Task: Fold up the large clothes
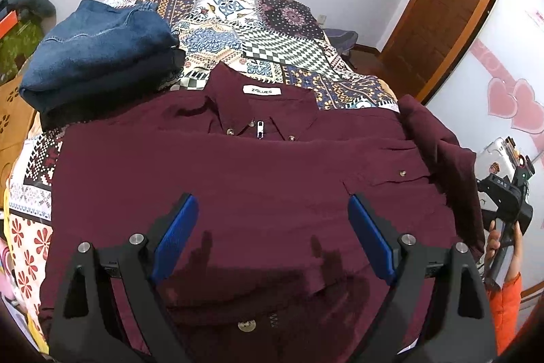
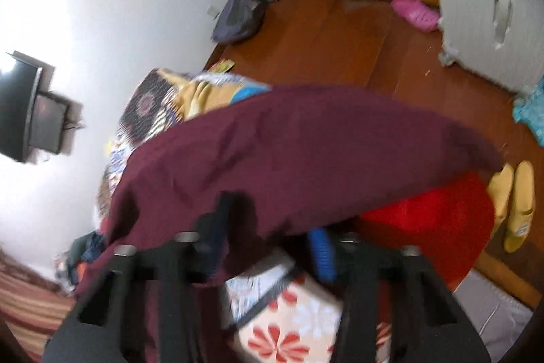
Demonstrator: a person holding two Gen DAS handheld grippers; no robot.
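The patchwork-patterned bed cover [image 1: 272, 19] carries the work; the burgundy button-up shirt with a zip neck and white collar label [image 1: 238, 179] lies face up across it, collar away from the left wrist camera, body mostly flat. A folded stack of blue denim [image 1: 98, 53] sits on the cover just beside the shirt's far left shoulder.

The shirt's right side is not flat: in the right wrist view a broad flap of the burgundy cloth is lifted and drapes over the bed edge, above the wooden floor [image 2: 323, 33].

The left gripper [image 1: 272, 223] hovers above the lower chest with its blue pads [image 1: 176, 233] spread wide, nothing between them. The right gripper [image 2: 268, 244] is blurred; its jaws appear drawn close, and one finger is hidden under the cloth, so whether the pads actually pinch the fabric cannot be told.

Risks, in my judgement:
- If the right hold is only a drape over one finger, the flap may slide off mid-fold and fall toward the floor.
- With the left jaws clear of the cloth, nothing pins the body; a pull from the right could drag the whole shirt and skew the fold line.
- A wide sweep leftward could disturb the denim stack.
- The small chest pocket button [image 1: 403, 172] may bunch under the fold
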